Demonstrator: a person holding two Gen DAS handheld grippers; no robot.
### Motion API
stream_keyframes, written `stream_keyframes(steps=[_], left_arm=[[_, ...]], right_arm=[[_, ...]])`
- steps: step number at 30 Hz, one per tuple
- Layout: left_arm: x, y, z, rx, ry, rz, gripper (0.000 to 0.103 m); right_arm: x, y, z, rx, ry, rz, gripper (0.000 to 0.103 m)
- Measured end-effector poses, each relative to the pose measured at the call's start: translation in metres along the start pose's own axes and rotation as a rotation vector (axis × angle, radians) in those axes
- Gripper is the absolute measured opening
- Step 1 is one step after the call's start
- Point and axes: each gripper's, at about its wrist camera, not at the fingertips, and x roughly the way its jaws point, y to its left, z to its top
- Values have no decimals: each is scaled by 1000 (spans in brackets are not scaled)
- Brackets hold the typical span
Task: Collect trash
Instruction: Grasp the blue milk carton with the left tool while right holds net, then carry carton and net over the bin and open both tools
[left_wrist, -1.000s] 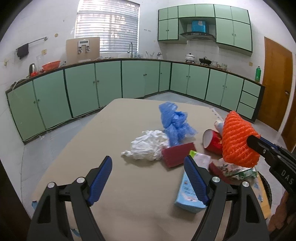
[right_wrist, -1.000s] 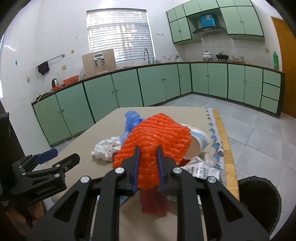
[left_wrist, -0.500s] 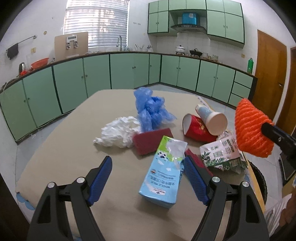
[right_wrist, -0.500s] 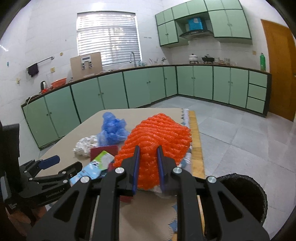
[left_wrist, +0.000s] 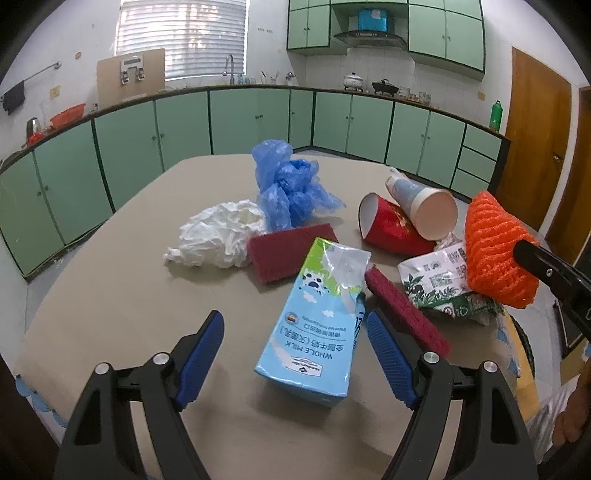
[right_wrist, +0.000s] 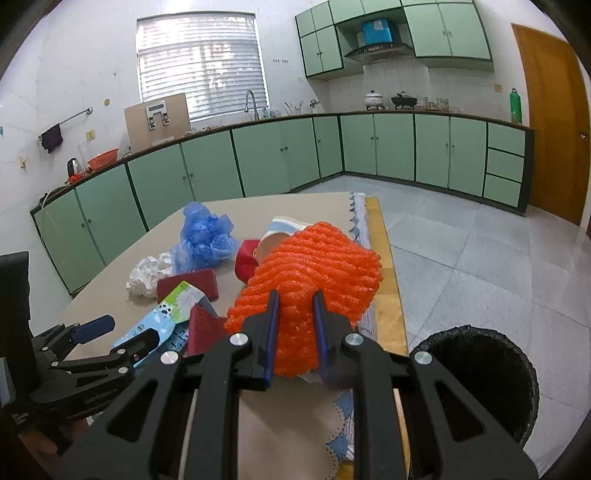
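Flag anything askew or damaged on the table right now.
The whole milk carton lies flat on its side, its top torn open and crumpled. Two paper cups, one red and one blue, are tipped over with the blue one resting on the red. No spilled liquid is visible.

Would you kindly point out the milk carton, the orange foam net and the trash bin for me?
milk carton (left_wrist: 318, 321): left wrist view, on its blue printed face.
orange foam net (right_wrist: 317, 273): right wrist view, on its ribbed middle, above the right tool's fingers.
trash bin (right_wrist: 476, 332): right wrist view, on its black far rim.
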Motion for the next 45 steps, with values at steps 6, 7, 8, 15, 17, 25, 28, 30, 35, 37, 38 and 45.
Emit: stream_keyframes(steps=[6,7,8,15,17,25,28,30,35,37,38,45], left_arm=[[11,0,-5,-13,44,-5,79],[12,0,-6,-16,47,-8,79],[13,-1,-7,-16,51,-10,78],[15,-3,-9,-18,72,-36,53],[12,-6,-9,-17,69,-33,51],[-15,-16,8,-13,-6,-34,47],[-26,-17,14,-16,-29,-39,47],[-32,-19,17,-15,-43,-43,47],[-47,-23,26,-13,-80,-60,47],[-51,-27,29,-11,-93,-68,47],[-53,-28,31,-10,-97,-72,47],[-60,-51,40,19,-123,-113,47]], right_arm=[[5,-1,-7,5,18,-4,17],[5,0,-8,5,17,-4,17],[5,-1,-9,6,17,-5,17],[5,-4,-11,15,18,-7,17],[5,-4,-10,19,19,-4,17],[-1,-9,-8,31,12,3,17],[-5,-11,-5,36,5,7,17],[-9,-12,-4,36,-1,8,17],[-18,-12,1,34,-15,12,17],[-21,-12,3,32,-18,9,17],[-23,-13,4,30,-18,6,17],[-38,-24,7,42,-38,-14,17]])
